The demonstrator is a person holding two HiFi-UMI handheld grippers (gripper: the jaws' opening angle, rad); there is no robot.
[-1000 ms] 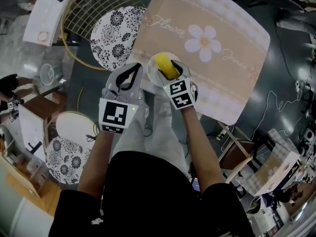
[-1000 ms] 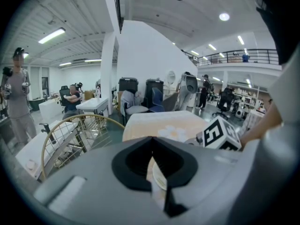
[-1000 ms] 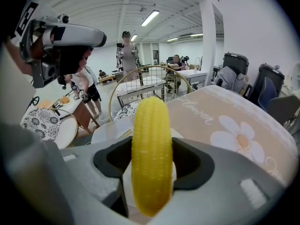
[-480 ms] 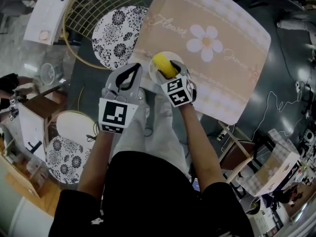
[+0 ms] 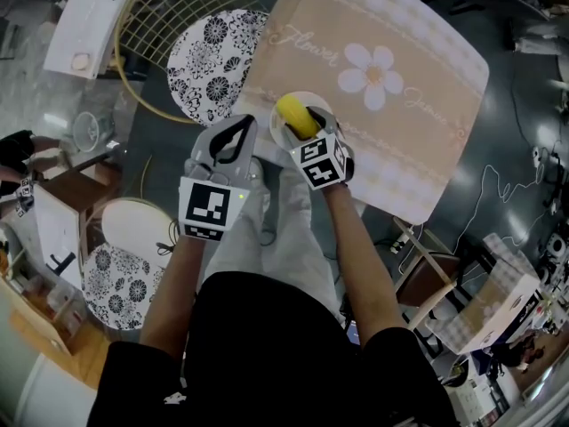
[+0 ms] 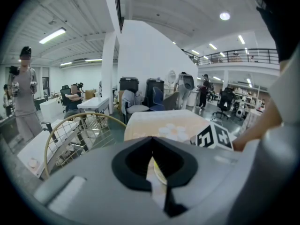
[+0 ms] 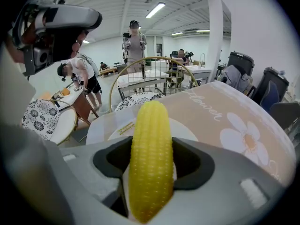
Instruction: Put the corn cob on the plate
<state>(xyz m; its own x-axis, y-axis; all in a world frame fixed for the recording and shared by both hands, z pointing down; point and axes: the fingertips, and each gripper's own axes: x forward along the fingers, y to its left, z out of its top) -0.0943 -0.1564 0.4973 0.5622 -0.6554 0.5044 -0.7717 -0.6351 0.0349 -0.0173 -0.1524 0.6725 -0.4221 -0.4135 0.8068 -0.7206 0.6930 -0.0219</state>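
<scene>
My right gripper (image 5: 306,128) is shut on a yellow corn cob (image 5: 297,116), held over a white plate (image 5: 282,137) at the near edge of a beige flower-print table (image 5: 400,149). In the right gripper view the corn cob (image 7: 150,163) stands between the jaws and points forward over the plate (image 7: 184,131). My left gripper (image 5: 230,143) is shut and holds nothing, just left of the plate and off the table's edge. In the left gripper view the left gripper (image 6: 153,172) shows its jaws closed together, with the table (image 6: 164,125) ahead.
A flower-patterned round stool (image 5: 209,60) and a gold wire basket (image 5: 164,16) stand left of the table. Another patterned seat (image 5: 116,274) is at lower left. Cables lie on the dark floor (image 5: 524,123) to the right. People stand in the background.
The right gripper with the corn cob has shifted slightly up and away over the plate. The left gripper has stayed in place.
</scene>
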